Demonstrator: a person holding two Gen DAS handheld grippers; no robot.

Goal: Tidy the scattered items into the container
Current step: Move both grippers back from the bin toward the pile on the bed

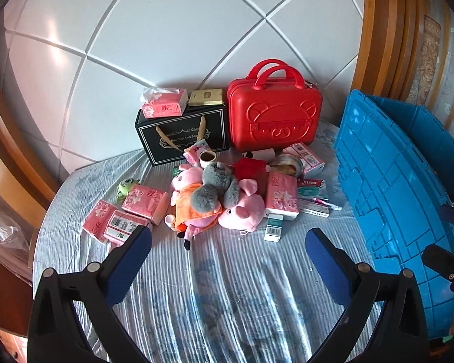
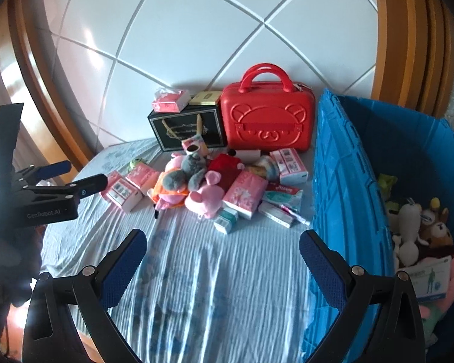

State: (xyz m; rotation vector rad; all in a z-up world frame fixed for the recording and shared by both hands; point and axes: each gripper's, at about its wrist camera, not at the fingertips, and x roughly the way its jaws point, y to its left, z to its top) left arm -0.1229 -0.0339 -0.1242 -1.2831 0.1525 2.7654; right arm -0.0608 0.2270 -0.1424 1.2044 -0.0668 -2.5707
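From the left wrist, the left gripper (image 1: 228,248) is hovering with jaws spread wide and empty over the striped bedsheet (image 1: 227,287), facing a heap of pink plush pigs (image 1: 242,208) and pink tissue packs (image 1: 281,196). From the right wrist, the right gripper (image 2: 222,252) is likewise gaping, just beside the ribbed blue plastic crate (image 2: 348,199), which is holding soft toys.

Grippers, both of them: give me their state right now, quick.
Left gripper: open, fingers spread wide, holding nothing, above the bed.
Right gripper: open, holding nothing, beside the blue bin.
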